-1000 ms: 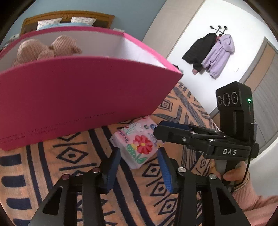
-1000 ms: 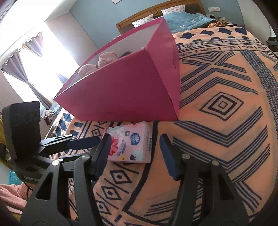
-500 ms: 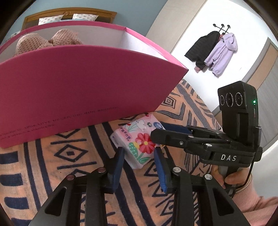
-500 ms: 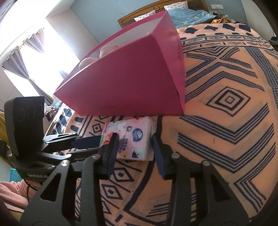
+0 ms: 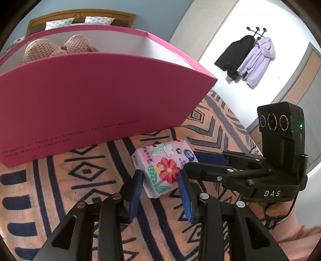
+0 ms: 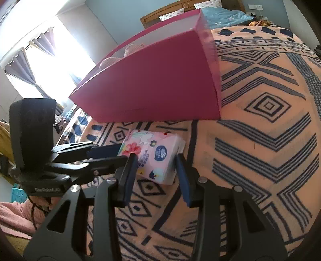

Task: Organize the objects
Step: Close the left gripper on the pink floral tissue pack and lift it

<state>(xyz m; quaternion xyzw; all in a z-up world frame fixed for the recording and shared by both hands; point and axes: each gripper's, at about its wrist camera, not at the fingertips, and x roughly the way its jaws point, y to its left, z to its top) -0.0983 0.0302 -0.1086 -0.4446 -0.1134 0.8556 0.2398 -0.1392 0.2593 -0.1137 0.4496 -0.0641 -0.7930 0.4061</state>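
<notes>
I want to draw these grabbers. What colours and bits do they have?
Both are black frames with silver bolts and ribbed blue fingers. The right gripper says DAS in white, with three round lenses, a green light and a thin black cable. The person's sleeves are pink.

You're on a bed (image 6: 260, 124) with an orange bedspread (image 5: 60, 180) printed in navy geometric lines and diamonds. Wooden headboard (image 5: 80, 17) at the far end, two spotted pillows (image 5: 58, 23) against it, blue bedding (image 6: 226, 17) there too. Wall behind the headboard is blue-grey (image 6: 124, 12). To your left, bright window (image 6: 60, 50) with purple-grey curtains (image 6: 20, 70), strong daylight. To your right, white wall with a coat rack (image 5: 256, 32), black jacket (image 5: 234, 54) and lilac hoodie (image 5: 256, 60) hanging. Wood-toned door (image 5: 301, 72) beside it.
</notes>
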